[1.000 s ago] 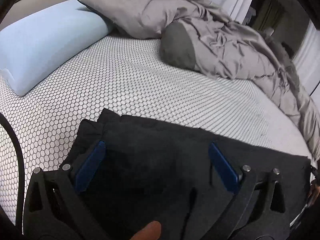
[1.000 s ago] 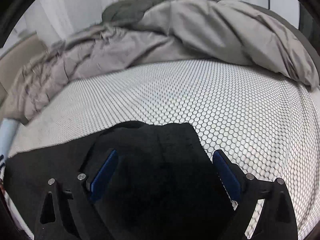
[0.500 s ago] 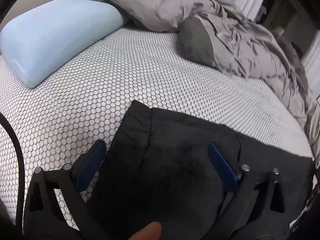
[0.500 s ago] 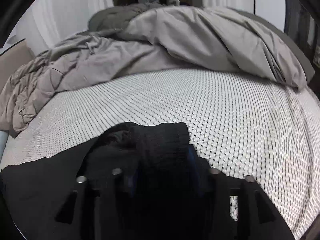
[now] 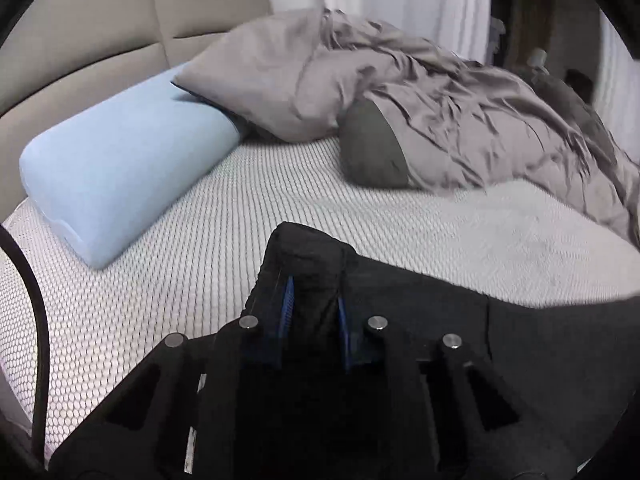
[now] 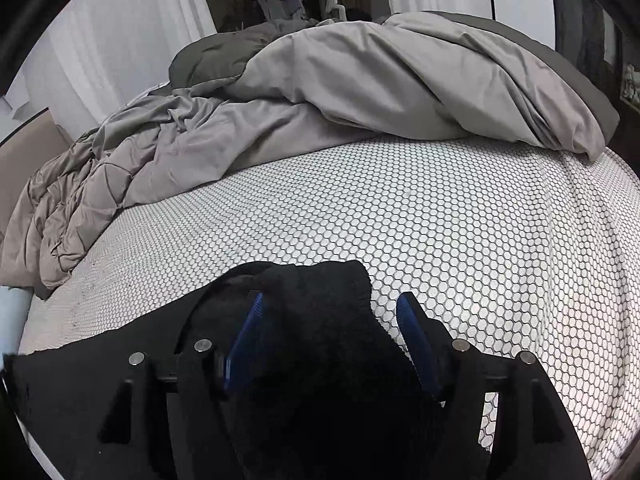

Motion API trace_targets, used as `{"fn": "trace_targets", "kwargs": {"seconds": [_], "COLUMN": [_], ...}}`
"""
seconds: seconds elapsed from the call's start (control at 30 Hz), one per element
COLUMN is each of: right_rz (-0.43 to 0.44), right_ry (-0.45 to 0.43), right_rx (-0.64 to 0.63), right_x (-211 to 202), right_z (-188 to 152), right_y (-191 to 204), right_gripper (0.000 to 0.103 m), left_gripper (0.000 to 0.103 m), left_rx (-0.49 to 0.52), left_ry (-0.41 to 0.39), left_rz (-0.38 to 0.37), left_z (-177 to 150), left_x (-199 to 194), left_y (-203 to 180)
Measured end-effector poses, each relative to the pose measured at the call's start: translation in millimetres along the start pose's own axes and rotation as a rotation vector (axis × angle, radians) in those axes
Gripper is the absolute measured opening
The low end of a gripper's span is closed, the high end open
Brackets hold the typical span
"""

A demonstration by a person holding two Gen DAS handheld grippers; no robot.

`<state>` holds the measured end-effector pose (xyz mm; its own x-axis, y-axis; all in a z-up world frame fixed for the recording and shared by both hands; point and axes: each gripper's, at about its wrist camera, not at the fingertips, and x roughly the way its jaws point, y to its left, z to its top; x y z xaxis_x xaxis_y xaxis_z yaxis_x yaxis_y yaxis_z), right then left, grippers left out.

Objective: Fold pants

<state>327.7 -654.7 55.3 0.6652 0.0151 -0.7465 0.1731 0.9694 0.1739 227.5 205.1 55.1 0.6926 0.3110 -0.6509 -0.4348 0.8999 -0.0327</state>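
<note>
Black pants (image 5: 520,344) lie along the near edge of a bed with a white honeycomb-patterned sheet (image 5: 200,264). My left gripper (image 5: 314,300) is shut on a bunched end of the pants, the fabric pinched between its blue pads (image 5: 286,304). In the right wrist view the pants (image 6: 100,372) stretch off to the left. My right gripper (image 6: 332,320) has its jaws partly apart, with the other end of the pants (image 6: 320,292) bunched between the blue pads (image 6: 416,344); the right pad stands off the fabric.
A light blue pillow (image 5: 120,184) lies at the head of the bed by a beige headboard (image 5: 100,40). A rumpled grey duvet (image 5: 460,120) and a dark grey cushion (image 5: 372,152) fill the far side; the duvet also shows in the right wrist view (image 6: 360,92).
My left gripper has closed on the pants end and lifted. My right gripper closed on its end half a second ago and now stands partly open again.
</note>
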Motion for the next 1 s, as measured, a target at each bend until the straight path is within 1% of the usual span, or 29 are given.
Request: {"fn": "trace_targets", "kwargs": {"seconds": [0.03, 0.07, 0.1, 0.13, 0.17, 0.2, 0.23, 0.27, 0.3, 0.33, 0.37, 0.4, 0.43, 0.47, 0.53, 0.57, 0.6, 0.63, 0.67, 0.7, 0.73, 0.77, 0.8, 0.83, 0.87, 0.9, 0.97, 1.0], "right_rz": [-0.001, -0.004, -0.001, 0.009, 0.021, 0.047, 0.055, 0.055, 0.049, 0.043, 0.044, 0.049, 0.050, 0.036, -0.033, -0.076, -0.093, -0.095, -0.084, -0.078, -0.087, -0.103, -0.118, -0.152, -0.182, -0.201, -0.183, -0.177], "right_ry": [0.001, 0.004, 0.004, 0.006, 0.010, 0.013, 0.012, 0.010, 0.009, 0.015, 0.034, 0.052, 0.062, 0.067, 0.074, 0.071, 0.071, 0.070, 0.046, 0.005, -0.016, -0.014, -0.002, 0.032, 0.054, 0.058, 0.039, 0.028], "right_rx": [0.002, 0.008, 0.018, 0.033, 0.044, 0.057, 0.066, 0.074, 0.078, 0.067, 0.041, 0.015, -0.001, -0.013, -0.045, -0.068, -0.084, -0.086, -0.082, -0.091, -0.102, -0.101, -0.091, -0.065, -0.039, -0.020, -0.026, -0.043], "right_x": [-0.7, 1.4, 3.6, 6.1, 7.9, 7.9, 7.3, 5.1, 3.1, 2.4, 4.6, 8.6, 12.2, 17.8, 31.4, 36.7, 39.0, 38.9, 34.7, 27.3, 22.1, 21.6, 24.3, 30.2, 34.2, 34.1, 23.2, 16.1], "right_z": [-1.0, -1.0, -1.2, -1.6, -1.8, -1.8, -0.9, -0.5, 0.2, 0.5, 0.5, -0.1, -1.4, -1.7, -2.0, -3.0, -3.5, -3.4, -2.6, -0.9, 1.2, 2.5, 2.1, 1.6, 1.0, -0.1, -3.0, -4.6], "right_y": [-0.9, -1.0, -1.5, -2.1, -2.7, -4.5, -6.3, -8.6, -10.2, -9.6, -6.0, -1.0, 3.3, 7.8, 17.9, 23.1, 26.3, 29.4, 32.1, 36.3, 40.2, 41.7, 40.9, 39.1, 36.4, 35.7, 41.3, 45.4], "right_gripper": [0.071, 0.074, 0.079, 0.079, 0.079, 0.079, 0.079, 0.079, 0.079, 0.079, 0.079, 0.079, 0.080, 0.080, 0.080, 0.075, 0.052, 0.039, 0.038, 0.037, 0.038, 0.038, 0.048, 0.064, 0.069, 0.072, 0.079, 0.089], "left_gripper": [0.024, 0.030, 0.030, 0.031, 0.032, 0.032, 0.037, 0.048, 0.055, 0.066, 0.069, 0.069, 0.072, 0.078, 0.088, 0.089, 0.089, 0.091, 0.100, 0.102, 0.102, 0.102, 0.102, 0.102, 0.102, 0.102, 0.102, 0.102], "left_rx": [-0.005, -0.011, -0.010, -0.003, 0.002, 0.016, 0.020, 0.001, -0.051, -0.095, -0.134, -0.169, -0.180, -0.189, -0.200, -0.198, -0.189, -0.184, -0.172, -0.167, -0.170, -0.169, -0.161, -0.138, -0.105, -0.079, -0.029, -0.017], "left_ry": [0.023, 0.082, 0.160, 0.255, 0.329, 0.329, 0.303, 0.287, 0.273, 0.257, 0.235, 0.207, 0.194, 0.178, 0.150, 0.137, 0.124, 0.112, 0.108, 0.109, 0.115, 0.133, 0.143, 0.152, 0.153, 0.144, 0.146, 0.145], "left_rz": [0.032, 0.079, 0.113, 0.136, 0.139, 0.134, 0.126, 0.083, 0.010, -0.039, -0.075, -0.100, -0.113, -0.142, -0.181, -0.190, -0.199, -0.208, -0.225, -0.284, -0.325, -0.372, -0.387, -0.387, -0.370, -0.362, -0.368, -0.373], "left_z": [2.8, 0.1, -4.9, -13.2, -21.8, -26.1, -24.0, -20.6, -17.0, -15.1, -13.1, -10.9, -9.3, -8.5, -11.0, -13.3, -19.1, -23.7, -26.3, -32.9, -39.2, -44.3, -46.8, -50.4, -54.3, -60.9, -72.2, -78.6], "left_x": [11.9, 30.4, 50.0, 71.6, 85.2, 86.8, 81.7, 73.4, 64.7, 57.5, 49.0, 37.1, 29.3, 20.0, 5.7, -3.7, -15.3, -21.0, -24.4, -27.5, -28.8, -28.8, -30.2, -30.9, -35.0, -41.1, -50.5, -55.4], "left_y": [-1.3, -1.8, -0.3, 0.5, 1.2, 0.8, 1.9, 4.7, 10.0, 14.6, 18.9, 21.8, 19.0, 17.3, 9.4, 5.9, -1.7, -10.9, -23.6, -33.7, -42.9, -54.4, -69.1, -83.8, -97.2, -110.1, -133.4, -143.4]}}
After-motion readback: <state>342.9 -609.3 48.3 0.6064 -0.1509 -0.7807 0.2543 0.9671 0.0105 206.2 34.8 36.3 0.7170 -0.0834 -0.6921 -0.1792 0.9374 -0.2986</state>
